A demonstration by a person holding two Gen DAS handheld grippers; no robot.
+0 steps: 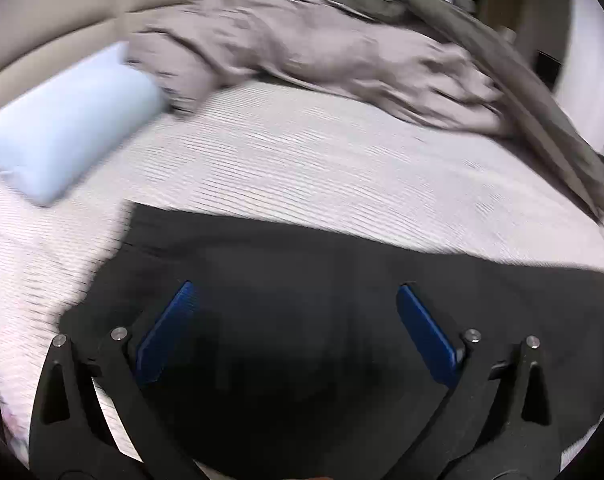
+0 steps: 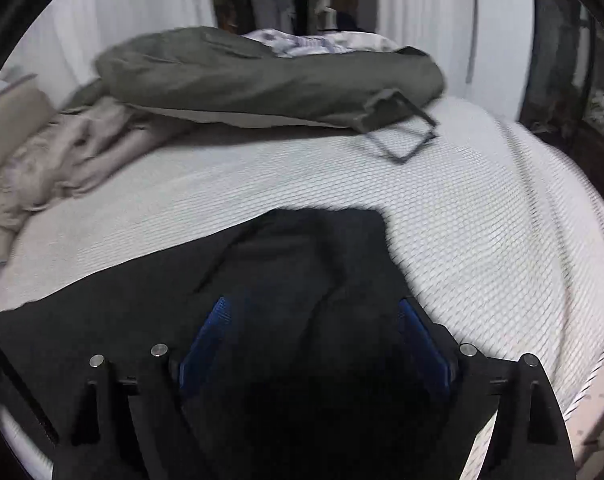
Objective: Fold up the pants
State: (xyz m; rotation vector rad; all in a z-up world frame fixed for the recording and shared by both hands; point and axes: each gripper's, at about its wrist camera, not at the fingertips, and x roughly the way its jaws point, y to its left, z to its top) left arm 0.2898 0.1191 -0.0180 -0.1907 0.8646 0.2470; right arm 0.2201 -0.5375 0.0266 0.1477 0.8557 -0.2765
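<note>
A: So, how many things lie on the bed [image 1: 302, 152]?

B: One pair of black pants [image 1: 302, 280], flat and matte, spread across the near edge of the ribbed white cover. One pale blue pillow [image 1: 70, 124], soft and oblong, far left. One crumpled beige blanket [image 1: 302, 56], and one olive bag [image 2: 270, 76] with a looped strap.

A: And the grippers?

B: Two. The left gripper [image 1: 292, 300] hangs over the pants, its two blue pads spread wide, nothing between them. The right gripper [image 2: 314, 312] likewise stands apart above the dark cloth, which is creased there.
</note>
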